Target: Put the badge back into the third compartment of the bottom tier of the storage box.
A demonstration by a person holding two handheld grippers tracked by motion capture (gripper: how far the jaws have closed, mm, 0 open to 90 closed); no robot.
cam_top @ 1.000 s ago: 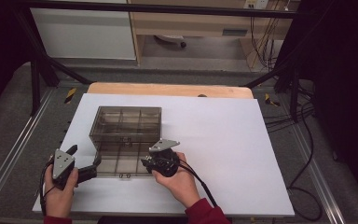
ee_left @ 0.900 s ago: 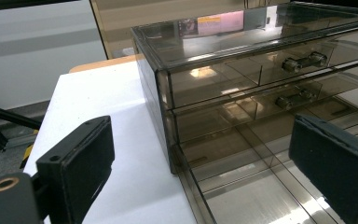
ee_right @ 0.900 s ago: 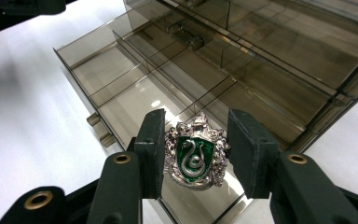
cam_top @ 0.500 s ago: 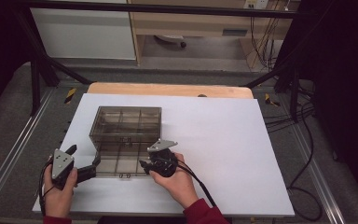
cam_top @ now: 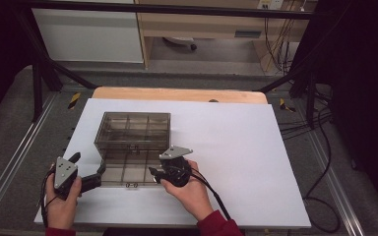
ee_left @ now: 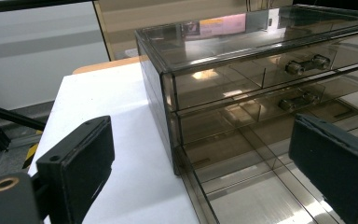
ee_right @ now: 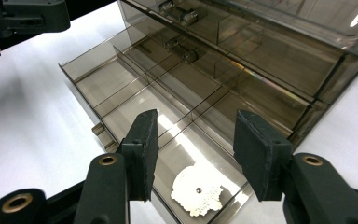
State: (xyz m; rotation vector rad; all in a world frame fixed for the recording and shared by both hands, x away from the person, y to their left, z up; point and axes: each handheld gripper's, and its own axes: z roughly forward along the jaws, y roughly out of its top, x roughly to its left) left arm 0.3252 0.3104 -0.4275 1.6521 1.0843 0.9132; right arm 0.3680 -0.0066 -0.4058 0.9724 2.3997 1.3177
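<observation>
The see-through drawer box (cam_top: pixel 134 133) sits on the white table top (cam_top: pixel 256 162), near the person's side and a bit to the left, and its bottom drawer (cam_top: pixel 128 171) is pulled out toward the person. It looks like hard, smoky plastic — stiff, smooth and probably light, so it could slide on the table if pushed and might crack if squeezed hard. The drawer has thin walls inside that split it into small boxes. In the nearest corner box lies a flat silver metal piece (ee_right: pixel 200 192) with a bumpy edge and a small hole; it looks thin and slippery, hard to pinch off the flat floor. The best place to hold the drawer is likely its two small knobs (ee_right: pixel 101 133) on the front. The upper drawers are shut, with their own knobs (ee_left: pixel 303 66). The right gripper (cam_top: pixel 153 172) hangs just over the drawer's right corner, jaws apart with nothing between them. The left gripper (cam_top: pixel 99 171) waits by the drawer's left front corner, jaws wide apart too. Since a second ago the right gripper has tipped and turned a little over the drawer — the box, the drawer and the left gripper look the same
</observation>
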